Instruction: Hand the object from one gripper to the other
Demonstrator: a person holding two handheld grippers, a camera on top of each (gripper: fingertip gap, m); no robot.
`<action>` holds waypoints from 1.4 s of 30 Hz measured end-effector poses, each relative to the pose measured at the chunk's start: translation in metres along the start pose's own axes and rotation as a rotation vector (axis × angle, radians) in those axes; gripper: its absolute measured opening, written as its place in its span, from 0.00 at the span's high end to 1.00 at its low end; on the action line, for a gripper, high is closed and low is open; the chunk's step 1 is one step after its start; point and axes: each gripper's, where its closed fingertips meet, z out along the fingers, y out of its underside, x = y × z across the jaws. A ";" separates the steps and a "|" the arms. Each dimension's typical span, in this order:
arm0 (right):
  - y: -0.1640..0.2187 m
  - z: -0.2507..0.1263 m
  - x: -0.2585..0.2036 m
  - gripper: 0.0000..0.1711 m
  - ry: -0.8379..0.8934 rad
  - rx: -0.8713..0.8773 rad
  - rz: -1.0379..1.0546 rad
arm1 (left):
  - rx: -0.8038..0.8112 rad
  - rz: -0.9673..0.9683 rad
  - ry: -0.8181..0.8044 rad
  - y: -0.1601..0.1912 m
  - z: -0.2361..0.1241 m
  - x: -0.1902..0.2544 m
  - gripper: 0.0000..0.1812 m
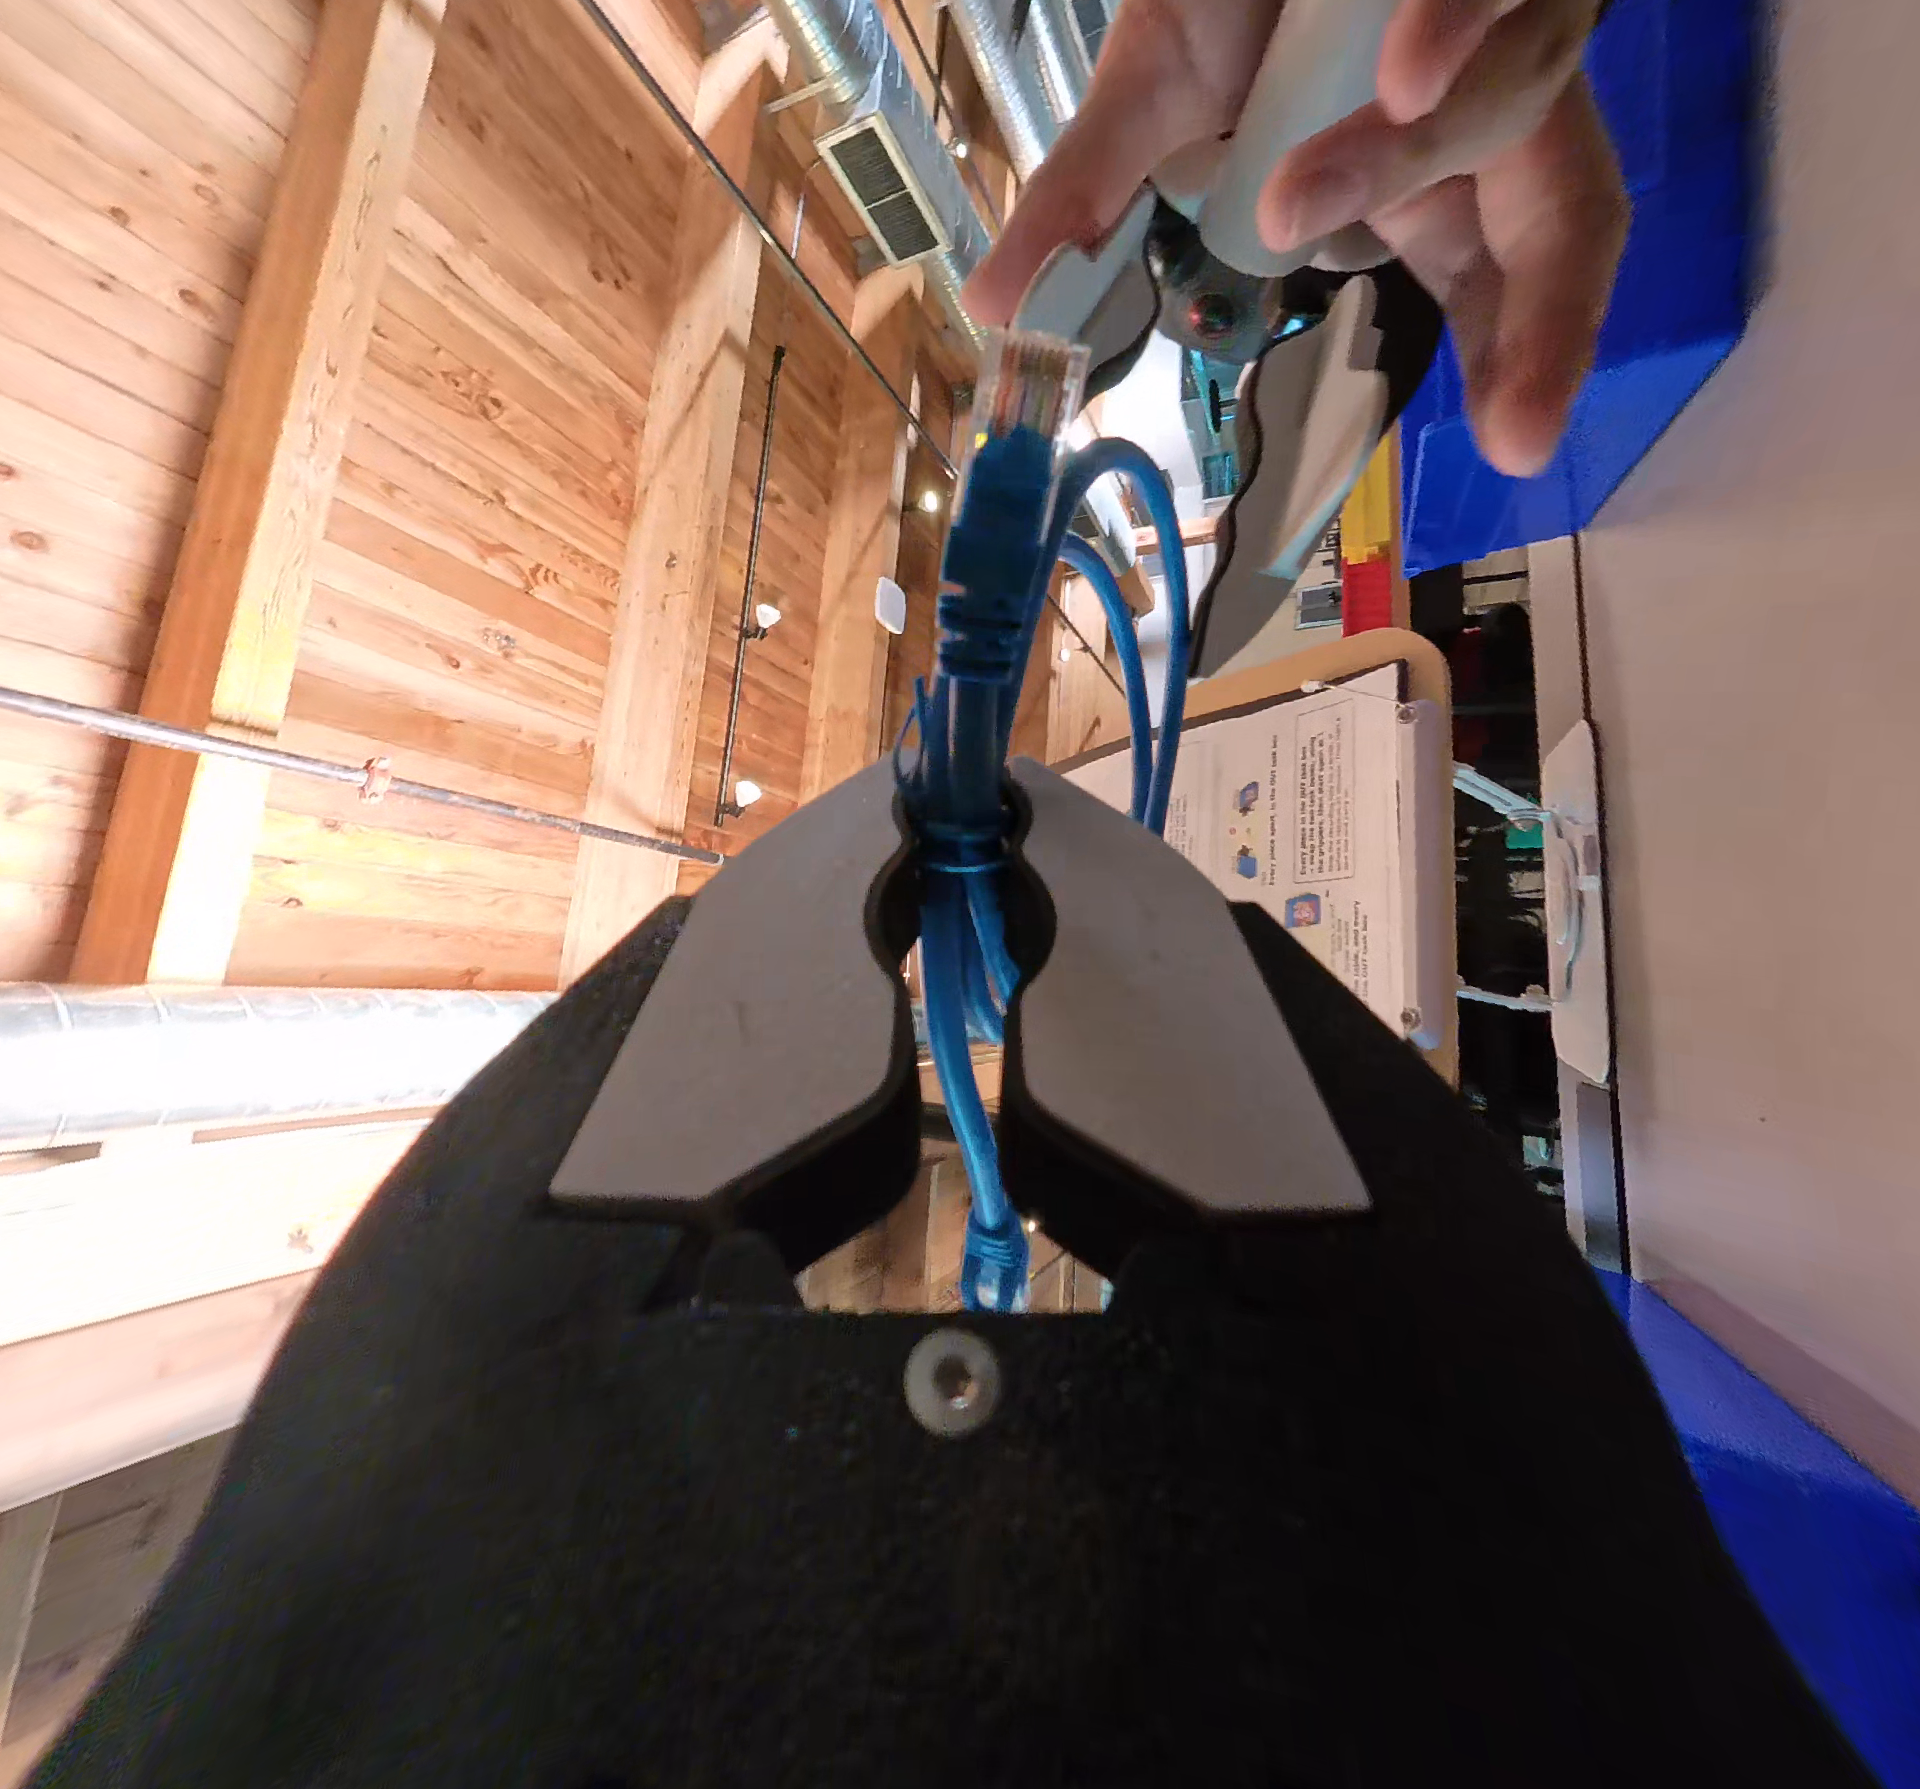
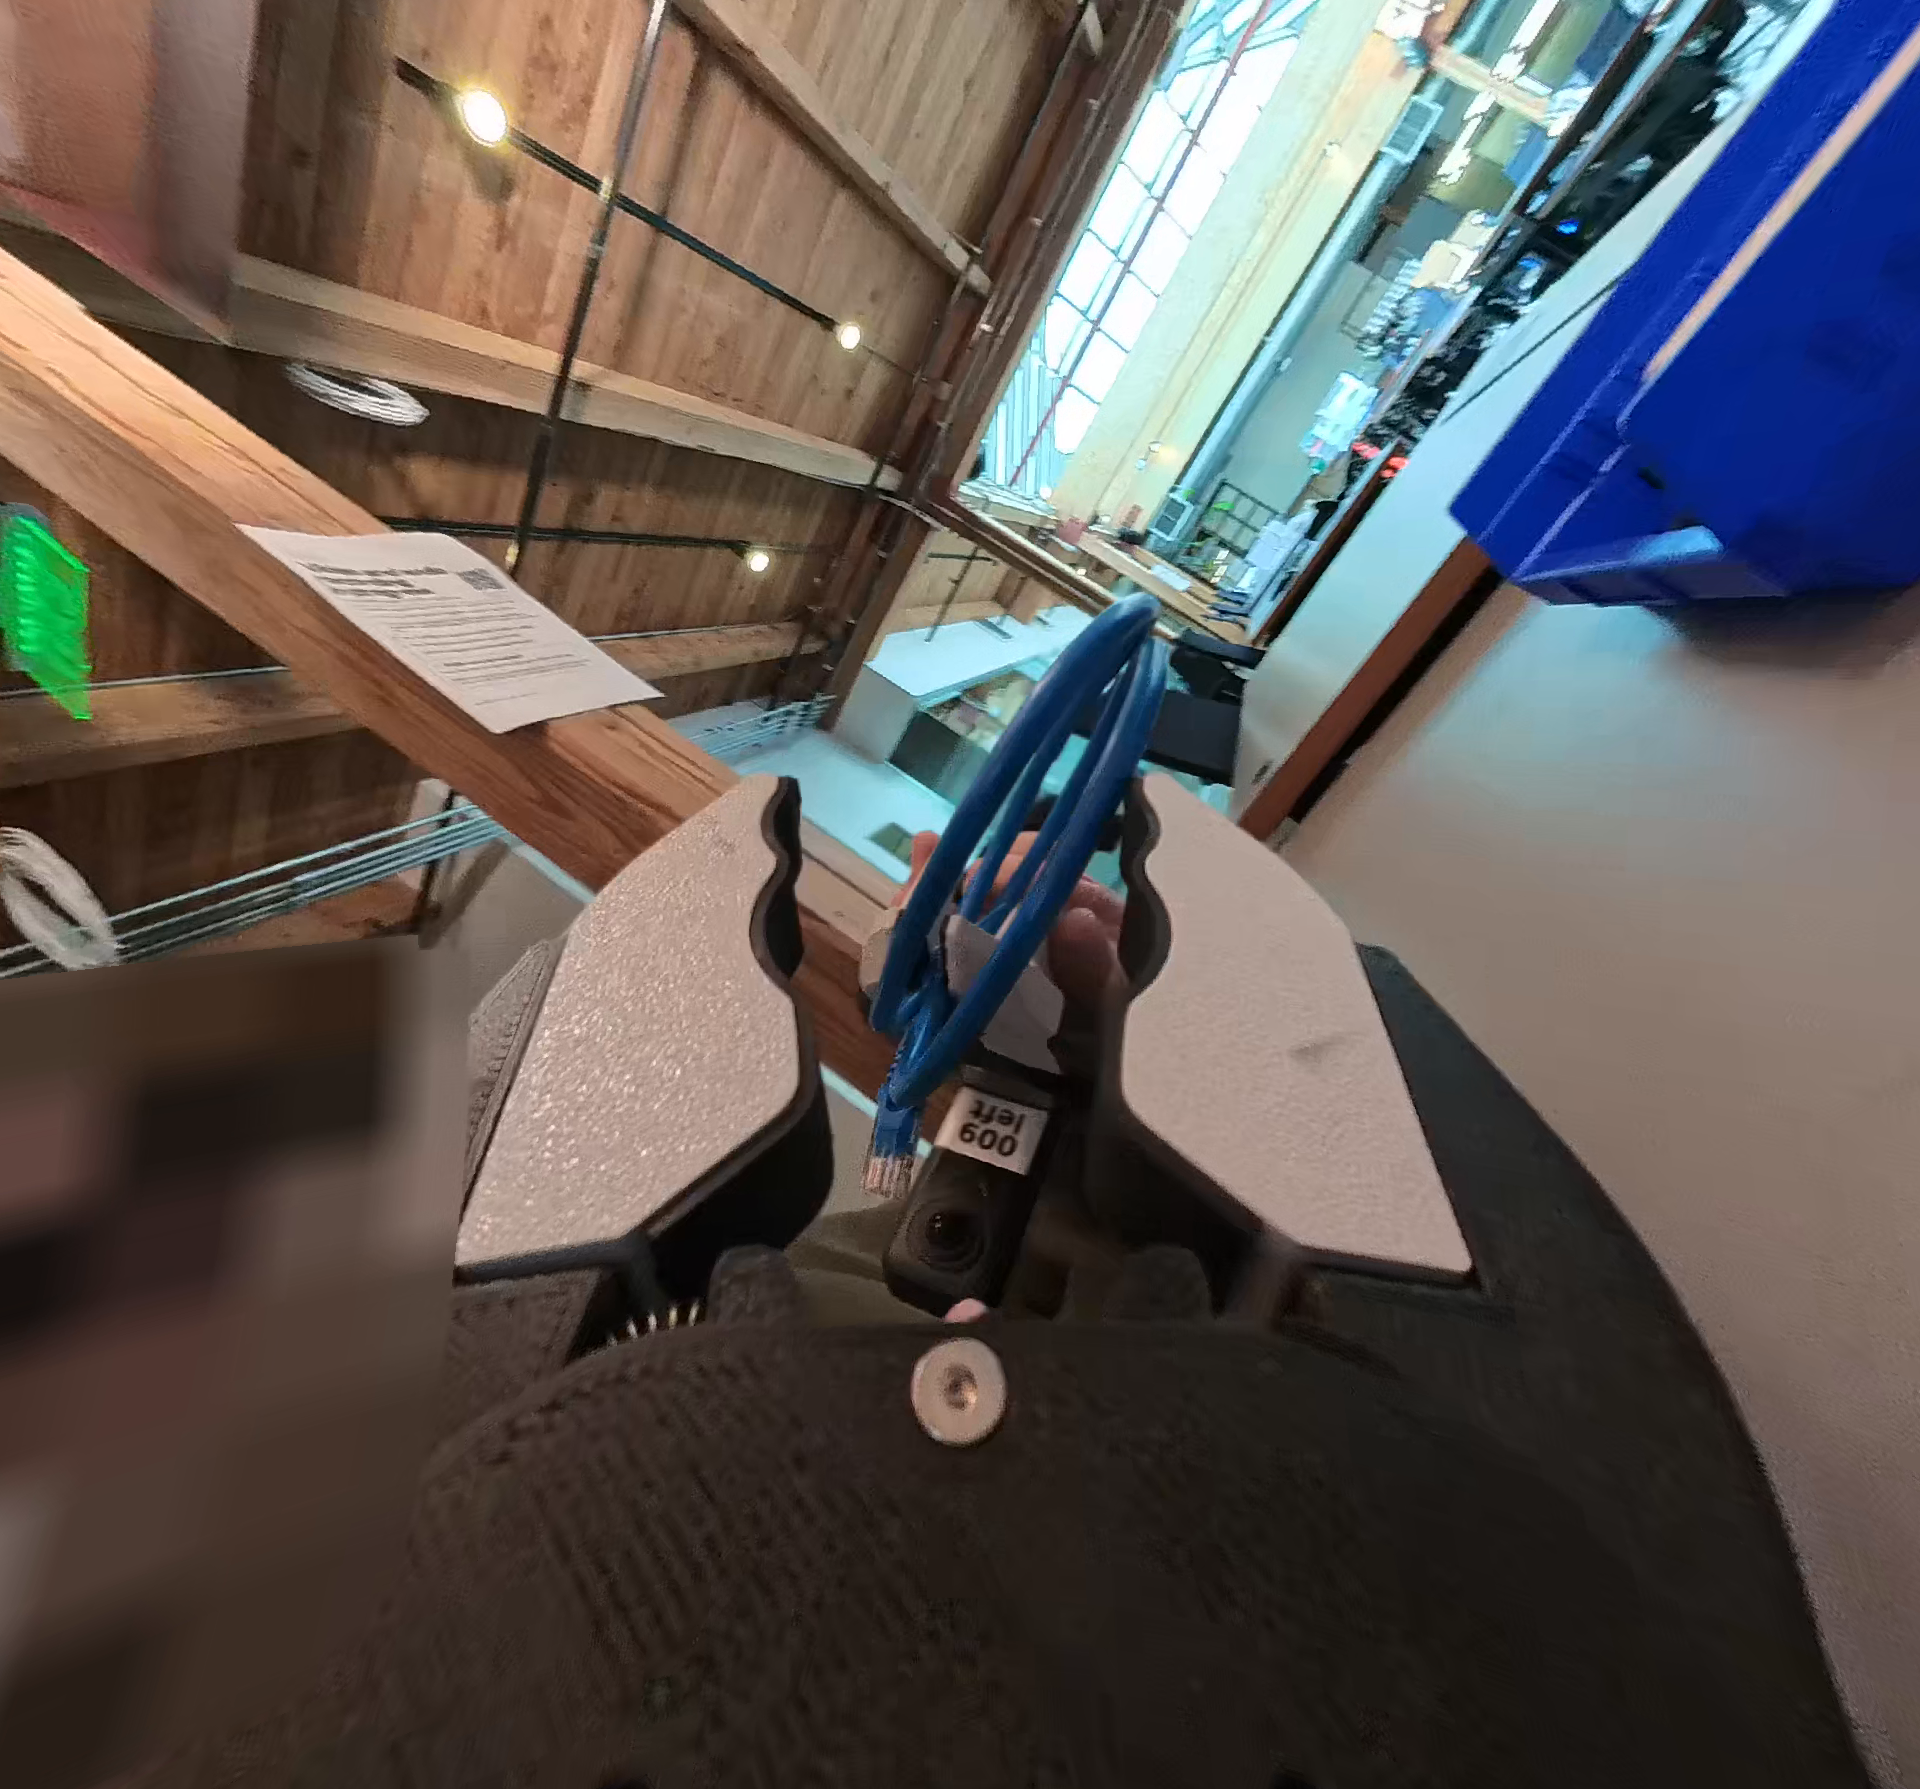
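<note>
A blue network cable (image 1: pixel 987 586), coiled and tied with a wire twist, has a clear plug at its tip. My left gripper (image 1: pixel 961 825) is shut on the tied bundle, with one plug end hanging back between its fingers. My right gripper (image 1: pixel 1122 482), held by a hand (image 1: pixel 1455 181), is open and faces the left one, its fingers on either side of the cable's loops. In the right wrist view the cable loops (image 2: pixel 1039 804) stand between the spread fingers of my right gripper (image 2: pixel 961 856), apart from both pads. The left gripper (image 2: pixel 982 981) and its camera show behind the cable.
Blue plastic bins (image 1: pixel 1662 285) (image 2: pixel 1714 389) sit on a pale table surface (image 1: pixel 1766 804) at the right. An instruction board (image 1: pixel 1320 835) stands beyond the cable. A wooden beam with a paper sheet (image 2: pixel 447 627) crosses the left of the right wrist view. One gripper's finger ends stand about 8 cm off the other's.
</note>
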 end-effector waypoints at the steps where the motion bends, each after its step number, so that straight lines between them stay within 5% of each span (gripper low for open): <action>1: 0.000 -0.001 0.002 0.66 0.020 -0.001 -0.012 | 0.002 0.007 0.009 -0.001 0.000 0.003 0.95; 4: -0.002 -0.005 0.007 0.89 0.070 -0.010 -0.082 | 0.007 0.002 0.019 -0.001 0.000 0.005 0.94; 8: -0.007 -0.008 0.009 0.92 0.109 -0.012 -0.231 | -0.021 -0.044 0.116 0.008 0.001 0.022 0.94; 14: -0.024 -0.012 -0.009 0.93 0.191 0.038 -0.517 | -0.056 -0.249 0.221 0.020 0.001 0.041 0.73; 18: -0.044 -0.025 -0.029 0.93 0.266 0.117 -0.753 | -0.048 -0.445 0.196 0.025 0.002 0.028 0.68; 20: -0.049 -0.029 -0.043 0.93 0.246 0.158 -0.819 | -0.098 -0.673 0.169 0.036 0.005 0.020 0.69; 23: -0.048 -0.029 -0.064 0.94 0.146 0.201 -0.847 | -0.111 -1.349 0.225 0.039 0.014 0.024 0.69; 26: -0.044 -0.024 -0.075 0.93 0.077 0.228 -0.839 | 0.051 -2.064 0.375 0.020 0.022 0.027 0.63; 28: -0.038 -0.017 -0.079 0.94 0.023 0.224 -0.812 | 0.125 -2.314 0.403 0.017 0.023 0.028 0.63; 42: -0.010 0.015 -0.080 0.94 -0.129 0.195 -0.647 | 0.230 -2.395 0.522 -0.021 0.024 0.051 0.71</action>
